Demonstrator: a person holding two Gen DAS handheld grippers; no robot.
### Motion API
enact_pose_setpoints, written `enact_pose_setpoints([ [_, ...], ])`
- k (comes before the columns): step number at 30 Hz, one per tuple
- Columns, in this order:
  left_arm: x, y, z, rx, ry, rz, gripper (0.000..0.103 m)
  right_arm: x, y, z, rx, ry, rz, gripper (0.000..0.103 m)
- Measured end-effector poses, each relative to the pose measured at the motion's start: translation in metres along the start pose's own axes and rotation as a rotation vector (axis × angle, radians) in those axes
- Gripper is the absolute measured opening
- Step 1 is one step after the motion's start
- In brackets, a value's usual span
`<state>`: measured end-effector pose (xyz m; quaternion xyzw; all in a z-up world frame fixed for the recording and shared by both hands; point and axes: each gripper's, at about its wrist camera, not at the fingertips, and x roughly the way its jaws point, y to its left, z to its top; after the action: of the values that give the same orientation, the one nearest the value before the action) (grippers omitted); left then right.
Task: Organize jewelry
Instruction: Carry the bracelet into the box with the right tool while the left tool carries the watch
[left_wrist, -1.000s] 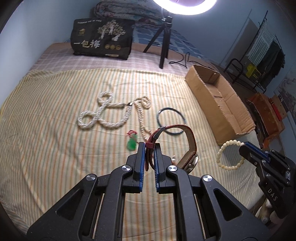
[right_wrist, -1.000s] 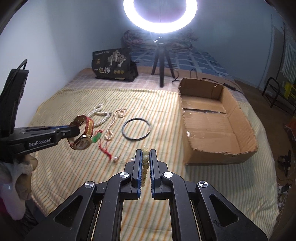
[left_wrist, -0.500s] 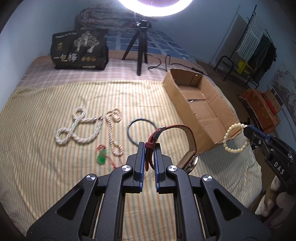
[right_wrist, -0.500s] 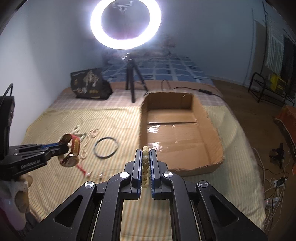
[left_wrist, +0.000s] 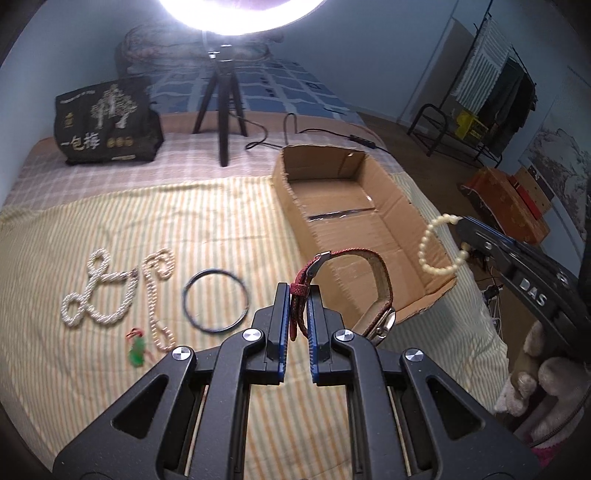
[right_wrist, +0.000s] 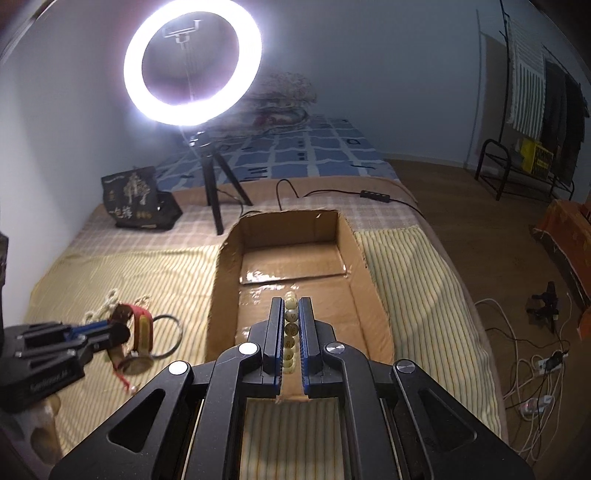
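Dangling from my left gripper (left_wrist: 298, 295), the red-strapped watch (left_wrist: 373, 291) hangs over the striped bedspread (left_wrist: 221, 221) just beside the cardboard box (left_wrist: 402, 206), jaws clamped on its strap. My right gripper (right_wrist: 291, 306) pinches the cream bead bracelet (right_wrist: 290, 325) above the box's floor. Pearl rope (left_wrist: 99, 291), bead strand (left_wrist: 157, 295) and dark bangle (left_wrist: 216, 301) lie on the spread.

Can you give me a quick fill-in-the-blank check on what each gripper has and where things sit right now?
1. The left gripper is shut on the strap of a red ____.
2. The right gripper is shut on a cream bead ____.
3. The cardboard box holds ____ jewelry.
4. The black bangle lies on the ____ sheet.

Missing words: watch; bracelet; no; striped
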<state>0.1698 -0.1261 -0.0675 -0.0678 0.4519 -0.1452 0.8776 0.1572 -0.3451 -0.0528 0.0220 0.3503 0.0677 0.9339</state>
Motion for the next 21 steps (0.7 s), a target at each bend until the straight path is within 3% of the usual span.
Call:
enact_pose_setpoints([
  [21,0.051,-0.040,0.010,0.019,0.055,-0.039,0.007,0.059,-0.028,0.023,0.126,0.051,0.066,0.006],
])
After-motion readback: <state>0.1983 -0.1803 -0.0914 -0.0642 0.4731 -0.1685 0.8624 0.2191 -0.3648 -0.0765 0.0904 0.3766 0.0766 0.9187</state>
